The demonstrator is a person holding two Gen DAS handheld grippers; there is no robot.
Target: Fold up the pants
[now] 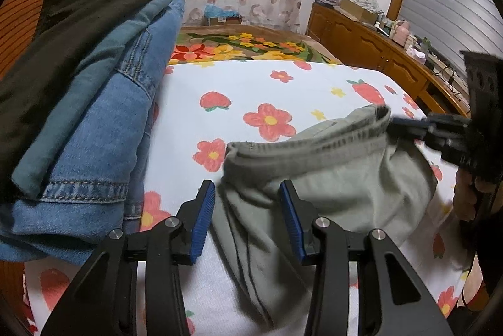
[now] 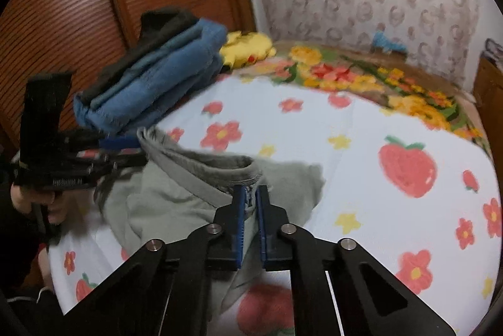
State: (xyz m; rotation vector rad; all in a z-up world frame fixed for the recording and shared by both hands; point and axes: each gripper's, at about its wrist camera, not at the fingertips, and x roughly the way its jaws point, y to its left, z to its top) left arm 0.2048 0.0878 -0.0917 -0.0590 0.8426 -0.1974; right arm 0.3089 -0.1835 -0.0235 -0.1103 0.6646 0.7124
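Note:
Grey-green pants [image 1: 330, 178] lie bunched on the flowered bed sheet [image 1: 251, 84], waistband up. My left gripper [image 1: 248, 194] is open, its blue pads on either side of the pants' left edge, with cloth between them. My right gripper [image 2: 251, 197] is shut on the waistband of the pants [image 2: 188, 197] and holds it raised. In the left wrist view the right gripper [image 1: 405, 123] shows at the right end of the waistband. In the right wrist view the left gripper [image 2: 125, 147] shows at the waistband's left end.
A stack of folded jeans and dark clothes [image 1: 88, 103] sits at the left on the bed. A flowered blanket [image 1: 251, 46] lies at the far end. A wooden cabinet with clutter [image 1: 377, 46] stands at the right. A wooden headboard [image 2: 78, 5] is behind the stack.

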